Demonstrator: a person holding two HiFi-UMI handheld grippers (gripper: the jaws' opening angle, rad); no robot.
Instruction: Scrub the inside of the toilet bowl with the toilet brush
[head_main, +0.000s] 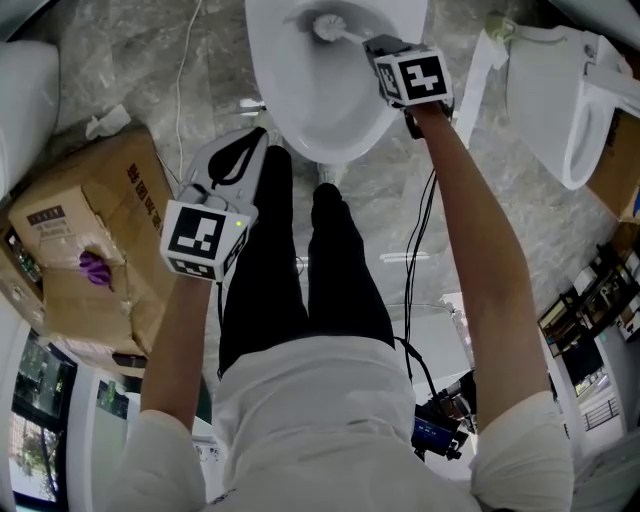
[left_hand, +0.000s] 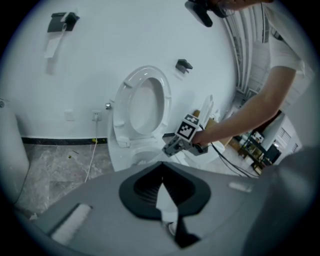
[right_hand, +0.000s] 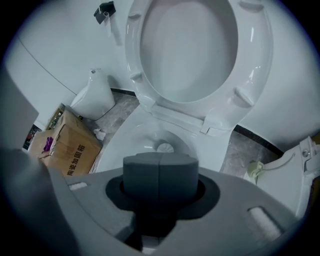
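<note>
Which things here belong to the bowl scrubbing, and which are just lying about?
In the job:
toilet bowl
toilet brush
right gripper, shut on the brush handle

Lying about:
cardboard box
crumpled paper
second porcelain fixture
left gripper, idle beside the bowl

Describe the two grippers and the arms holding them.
The left gripper and right gripper are grey with dark jaws, each carrying a white cube with black square markers. Black cables trail from the right gripper. The person wears white short sleeves.
</note>
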